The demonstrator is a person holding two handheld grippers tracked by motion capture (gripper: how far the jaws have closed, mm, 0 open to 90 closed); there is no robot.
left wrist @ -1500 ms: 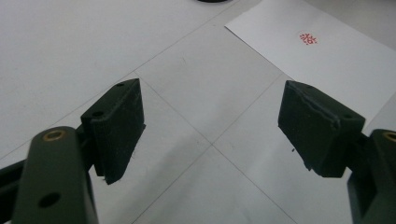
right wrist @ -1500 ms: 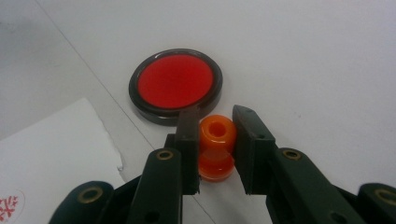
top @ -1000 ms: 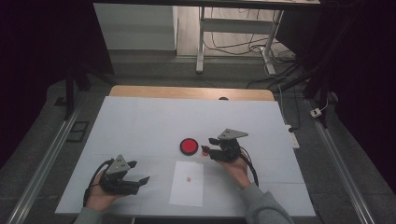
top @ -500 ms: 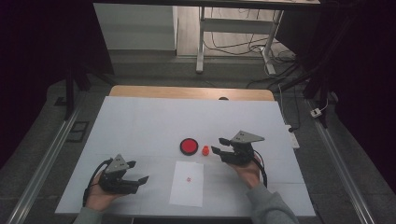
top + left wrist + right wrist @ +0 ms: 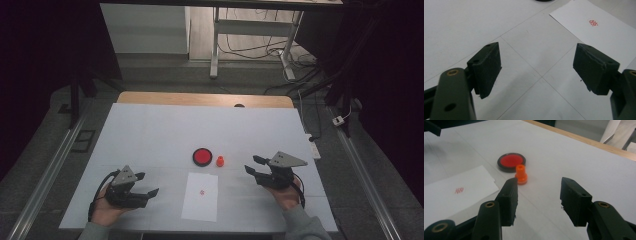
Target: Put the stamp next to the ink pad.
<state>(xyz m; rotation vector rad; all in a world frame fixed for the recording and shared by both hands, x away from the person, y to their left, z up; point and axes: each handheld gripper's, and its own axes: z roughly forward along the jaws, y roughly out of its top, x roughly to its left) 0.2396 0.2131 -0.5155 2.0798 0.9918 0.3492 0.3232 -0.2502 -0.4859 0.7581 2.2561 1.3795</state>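
A white table (image 5: pixel 150 135) with a wooden far edge is seen under dim light; beyond it lie a grey floor, cables and the legs of a desk (image 5: pixel 215 45), while the sides of the room are lost in darkness. Metal rails are seen along both sides of the table. On the table, a sheet (image 5: pixel 201 196) bearing a small red mark is laid at the near middle; a red pad (image 5: pixel 202 156) in a black rim is set just beyond it, and an orange stamp (image 5: pixel 220 161) stands upright just beside the pad. The mark is too small to be read. The left gripper (image 5: pixel 148 184) is held low at the near left, jaws wide and empty. The right gripper (image 5: pixel 252 166) is held near the stamp, apart from it, jaws open and empty. The sheet's edges are cut off in both gripper views.
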